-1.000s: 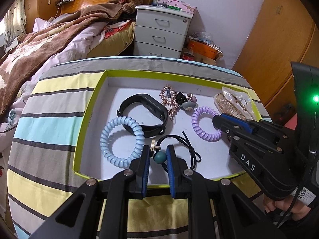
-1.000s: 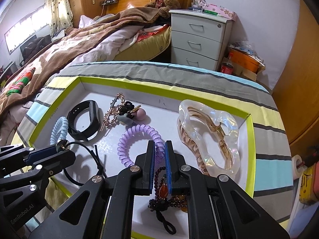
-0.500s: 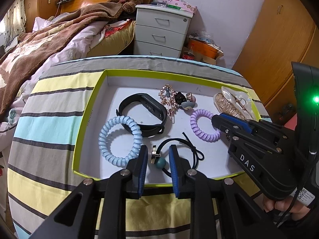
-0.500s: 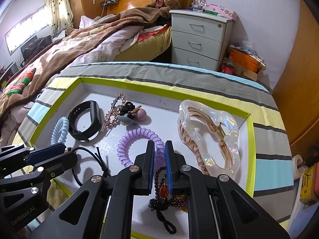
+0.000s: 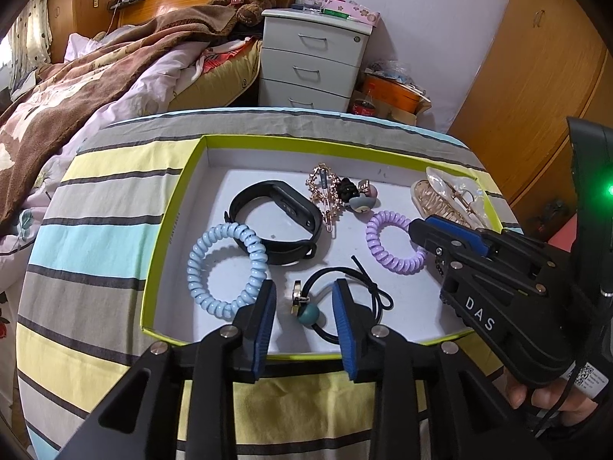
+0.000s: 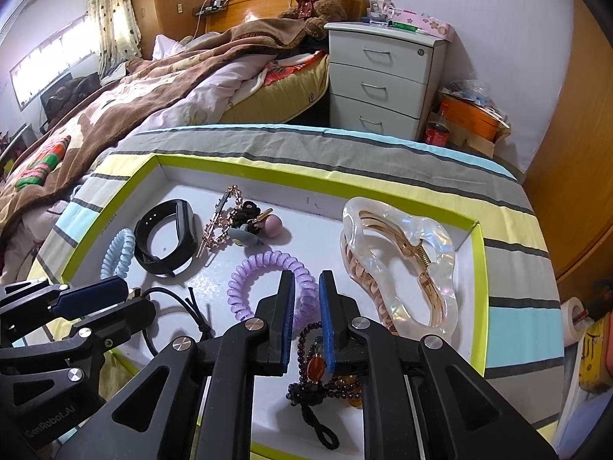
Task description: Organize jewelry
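Hair tie released in the tray

The left gripper (image 5: 303, 303) is seen spreading, pads clear of the hair tie (image 5: 346, 299), whose bead lies between them; its loop runs toward 1 o'clock. The right gripper (image 6: 306, 306), opening slightly over the bracelet (image 6: 318, 368), holds nothing.

Bright daylight from window (image 6: 57, 57); sharp focus; fisheye-warped, dark corners.

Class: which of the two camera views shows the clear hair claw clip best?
The right wrist view: the clear hair claw clip lies whole and large there. In the left wrist view it sits far off, partly hidden behind the right gripper.
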### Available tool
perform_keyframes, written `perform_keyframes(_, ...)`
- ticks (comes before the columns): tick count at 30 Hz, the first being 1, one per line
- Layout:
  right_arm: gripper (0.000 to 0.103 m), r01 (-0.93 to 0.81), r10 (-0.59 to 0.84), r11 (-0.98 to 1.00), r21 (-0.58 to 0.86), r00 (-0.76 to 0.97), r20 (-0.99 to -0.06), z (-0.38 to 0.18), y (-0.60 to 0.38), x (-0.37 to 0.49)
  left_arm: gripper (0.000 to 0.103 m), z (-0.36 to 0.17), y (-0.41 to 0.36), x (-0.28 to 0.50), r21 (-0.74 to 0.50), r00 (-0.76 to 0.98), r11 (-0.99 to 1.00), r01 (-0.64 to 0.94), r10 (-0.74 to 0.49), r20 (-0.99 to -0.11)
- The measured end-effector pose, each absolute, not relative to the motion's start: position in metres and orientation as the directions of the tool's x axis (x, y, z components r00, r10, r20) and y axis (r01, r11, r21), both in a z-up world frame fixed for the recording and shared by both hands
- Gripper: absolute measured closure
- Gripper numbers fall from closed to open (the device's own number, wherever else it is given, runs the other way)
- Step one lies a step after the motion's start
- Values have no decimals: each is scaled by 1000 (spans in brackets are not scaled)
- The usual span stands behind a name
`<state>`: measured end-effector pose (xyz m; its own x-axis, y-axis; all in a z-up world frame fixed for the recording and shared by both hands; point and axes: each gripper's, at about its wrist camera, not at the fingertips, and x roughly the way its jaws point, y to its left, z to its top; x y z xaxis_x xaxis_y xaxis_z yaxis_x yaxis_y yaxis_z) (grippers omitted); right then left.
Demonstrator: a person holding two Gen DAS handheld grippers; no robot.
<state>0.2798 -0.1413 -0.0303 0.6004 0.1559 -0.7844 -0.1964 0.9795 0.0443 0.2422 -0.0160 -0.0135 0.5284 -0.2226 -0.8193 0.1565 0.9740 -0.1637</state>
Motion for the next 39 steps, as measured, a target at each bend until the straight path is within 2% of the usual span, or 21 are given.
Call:
perform_keyframes(3,86,-203,174,977,62,600,-781,-28,-142,279,66,-12,-16,242,-163,531,974,160,-224,-817)
perform_keyframes(7,72,-201,175,978,63,610,-773,-24,-143,275,61,-8,-17,240,-160,538,974,157,-221,-813)
perform_keyframes(16,72,-182,182,980,81,655,-733,-4,-146,257,55,7,-11,225,-135,578,980,146,-196,-793)
perform_keyframes(23,71,-139,164,986,92,698,-697,9,-150,229,53,20,-6,208,-88,629,990,111,-138,-765)
perform_keyframes(36,70,-96,143,989,109,772,-620,37,-157,154,51,42,0,155,-52,718,994,92,-103,-688)
perform_keyframes(39,54,-102,152,988,116,781,-606,41,-156,139,50,45,-2,140,-15,738,996,85,-73,-671)
